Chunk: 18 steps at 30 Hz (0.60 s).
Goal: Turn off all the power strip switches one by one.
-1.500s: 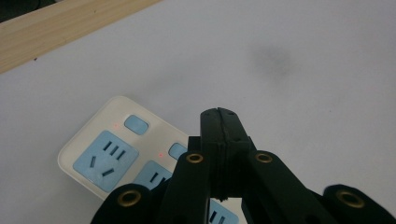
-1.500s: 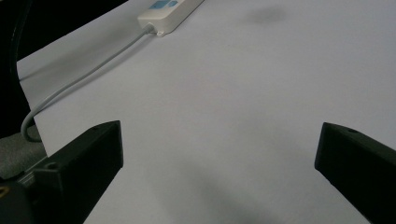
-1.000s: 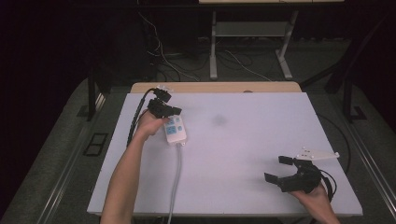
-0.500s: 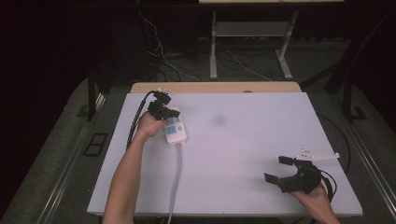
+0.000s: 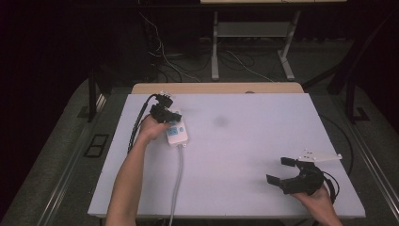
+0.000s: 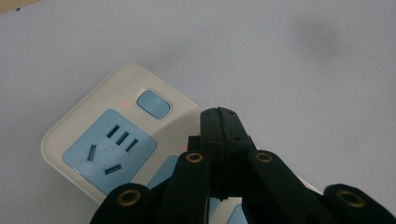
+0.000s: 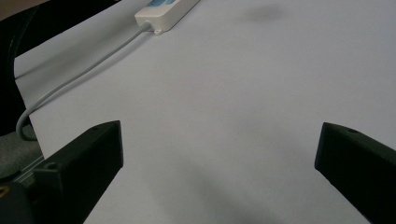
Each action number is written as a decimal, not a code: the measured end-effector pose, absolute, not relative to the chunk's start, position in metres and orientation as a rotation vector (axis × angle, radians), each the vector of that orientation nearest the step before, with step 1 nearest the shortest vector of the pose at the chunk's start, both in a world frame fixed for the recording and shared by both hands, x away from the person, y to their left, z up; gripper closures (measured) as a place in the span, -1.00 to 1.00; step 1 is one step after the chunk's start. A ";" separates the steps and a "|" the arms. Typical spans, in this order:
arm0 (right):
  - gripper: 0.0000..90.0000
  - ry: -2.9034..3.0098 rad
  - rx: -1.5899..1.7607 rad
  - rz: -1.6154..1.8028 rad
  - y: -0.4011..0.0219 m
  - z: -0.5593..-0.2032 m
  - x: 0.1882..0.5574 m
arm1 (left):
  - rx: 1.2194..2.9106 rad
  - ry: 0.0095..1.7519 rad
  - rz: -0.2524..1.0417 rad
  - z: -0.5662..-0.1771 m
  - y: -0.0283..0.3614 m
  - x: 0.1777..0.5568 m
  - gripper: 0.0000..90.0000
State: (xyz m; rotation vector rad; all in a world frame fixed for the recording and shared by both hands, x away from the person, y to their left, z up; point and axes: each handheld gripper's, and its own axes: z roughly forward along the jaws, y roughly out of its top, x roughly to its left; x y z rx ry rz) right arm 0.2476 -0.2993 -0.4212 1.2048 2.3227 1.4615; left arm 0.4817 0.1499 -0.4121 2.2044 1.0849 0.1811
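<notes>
A white power strip [image 5: 176,131] with blue socket faces lies on the white table [image 5: 244,141], left of centre; its grey cord [image 5: 179,179] runs toward the near edge. My left gripper [image 5: 165,112] hovers over the strip's far end, shut, jaws pressed together with nothing between them. In the left gripper view the joined jaw tips [image 6: 218,114] sit just above the strip [image 6: 112,149], right of its blue switch button [image 6: 153,103]. My right gripper [image 5: 281,170] rests near the front right corner, open and empty; its view shows the strip's near end [image 7: 166,11] and cord [image 7: 79,77] far off.
A faint dark smudge [image 5: 220,121] marks the table's middle. A wooden board edge [image 5: 216,88] lies along the far side. Beyond it stand table legs and loose cables [image 5: 188,66] on the dark floor.
</notes>
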 end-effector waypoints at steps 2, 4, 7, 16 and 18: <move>-0.98 2.322 1.203 1.462 -0.299 -0.421 0.248 | 2.191 1.091 0.170 -0.413 0.151 0.482 0.99; -0.98 2.322 1.204 1.462 -0.299 -0.421 0.247 | 2.184 1.097 0.162 -0.413 0.152 0.482 0.99; -0.98 2.321 1.203 1.462 -0.299 -0.421 0.247 | 2.201 1.089 0.179 -0.412 0.150 0.482 0.99; -0.98 2.320 1.205 1.461 -0.299 -0.420 0.247 | 2.172 1.105 0.170 -0.414 0.152 0.480 0.99; -0.98 2.318 1.203 1.462 -0.299 -0.420 0.247 | 2.167 1.108 0.172 -0.414 0.152 0.480 0.99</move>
